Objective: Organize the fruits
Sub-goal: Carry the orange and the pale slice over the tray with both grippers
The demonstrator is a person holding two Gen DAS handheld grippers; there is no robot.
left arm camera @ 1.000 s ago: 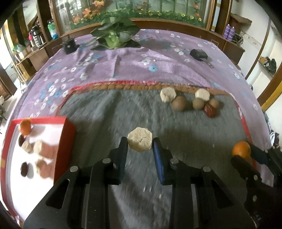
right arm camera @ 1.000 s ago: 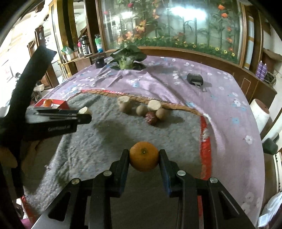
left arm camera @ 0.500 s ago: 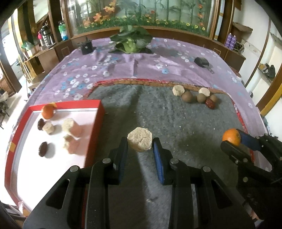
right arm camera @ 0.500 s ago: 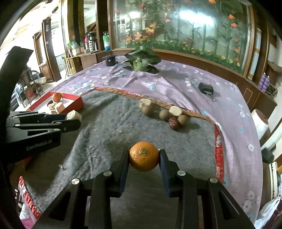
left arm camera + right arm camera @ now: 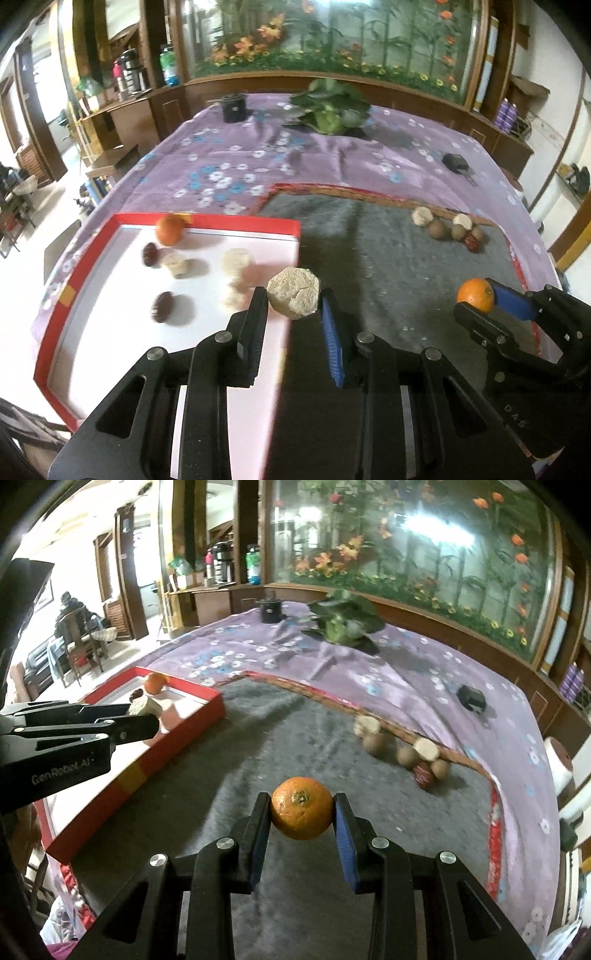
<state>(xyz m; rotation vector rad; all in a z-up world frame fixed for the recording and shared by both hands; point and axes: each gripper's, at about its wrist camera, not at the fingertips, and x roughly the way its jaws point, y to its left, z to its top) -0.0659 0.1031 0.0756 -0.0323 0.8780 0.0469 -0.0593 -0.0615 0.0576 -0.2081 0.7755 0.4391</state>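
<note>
A wood-panelled room with a flowered glass wall (image 5: 332,33) backs a table under a purple floral cloth (image 5: 229,162). A grey mat (image 5: 369,258) lies on it, with a red-rimmed white tray (image 5: 207,221) at nine o'clock. The left gripper (image 5: 293,306) pinches a pale chunk (image 5: 293,297) above the tray's edge; the right gripper (image 5: 301,810) clamps an orange (image 5: 302,808) above the mat.

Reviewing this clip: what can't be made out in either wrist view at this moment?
- Tray, left wrist view: the pale pieces are motion-blurred, kind unclear; the near corner is hidden by the left tongs.
- Fruit pile, right wrist view: blurred, exact count unclear.
- Right tongs, left wrist view: body cut off by the edge; the orange hides the grip there.
- Person, right wrist view: too small.
</note>
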